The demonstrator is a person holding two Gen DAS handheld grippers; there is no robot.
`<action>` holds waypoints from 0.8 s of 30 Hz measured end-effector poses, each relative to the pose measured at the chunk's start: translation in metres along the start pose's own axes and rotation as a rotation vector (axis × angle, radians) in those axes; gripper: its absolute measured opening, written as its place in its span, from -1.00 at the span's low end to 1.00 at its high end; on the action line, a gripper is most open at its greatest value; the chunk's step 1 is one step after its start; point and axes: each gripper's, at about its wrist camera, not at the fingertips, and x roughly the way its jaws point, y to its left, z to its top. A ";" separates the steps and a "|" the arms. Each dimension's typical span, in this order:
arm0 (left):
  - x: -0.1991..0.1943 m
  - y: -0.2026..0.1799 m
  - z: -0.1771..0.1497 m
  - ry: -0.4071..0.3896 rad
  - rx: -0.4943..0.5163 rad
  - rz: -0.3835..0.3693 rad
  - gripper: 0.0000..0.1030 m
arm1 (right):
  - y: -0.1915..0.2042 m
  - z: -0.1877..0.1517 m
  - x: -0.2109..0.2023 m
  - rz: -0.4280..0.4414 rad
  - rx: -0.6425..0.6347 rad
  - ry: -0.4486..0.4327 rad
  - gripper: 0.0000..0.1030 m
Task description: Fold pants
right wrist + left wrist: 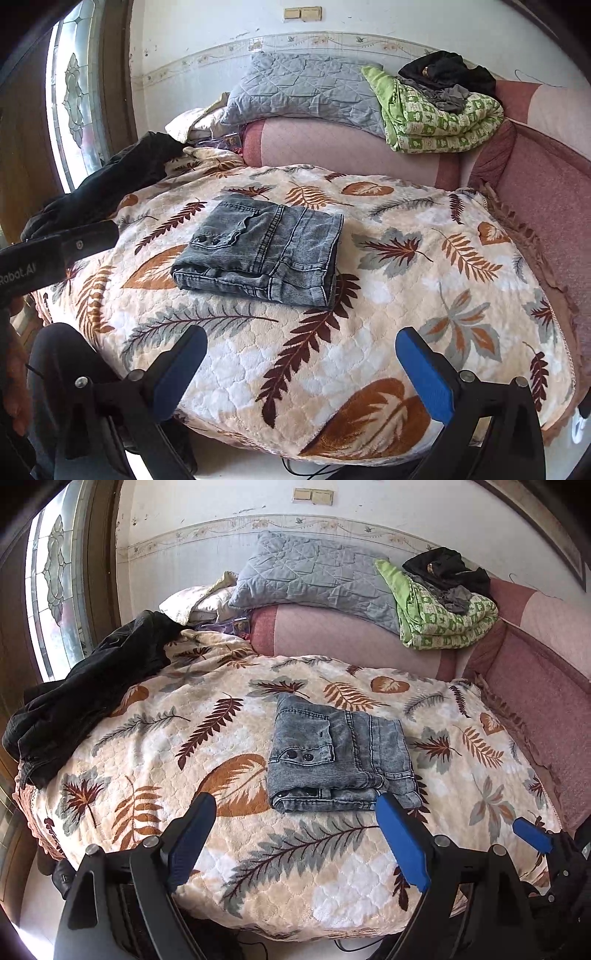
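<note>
- Pants [340,760] lie folded into a small grey denim square in the middle of the leaf-print blanket [147,738].
- Left gripper [295,834] gapes wide, holding nothing.
- Right gripper [301,365] likewise spread, holding nothing.

Left wrist: bed [147,738] viewed downward from near edge.
Right wrist: likewise, offset rightward.
Shared: folded pants [340,753].
</note>
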 end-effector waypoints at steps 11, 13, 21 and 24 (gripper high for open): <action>0.000 -0.004 0.002 -0.009 0.026 0.002 0.72 | 0.002 0.003 0.002 -0.002 -0.010 -0.012 1.00; 0.000 -0.003 0.004 -0.010 0.025 0.000 0.72 | 0.000 0.008 0.000 -0.005 -0.007 -0.020 1.00; 0.001 -0.002 0.008 -0.021 0.027 0.003 0.72 | -0.002 0.024 -0.011 -0.014 -0.019 -0.059 1.00; 0.003 -0.001 0.008 -0.017 0.023 0.006 0.72 | -0.003 0.031 -0.014 -0.024 -0.032 -0.074 1.00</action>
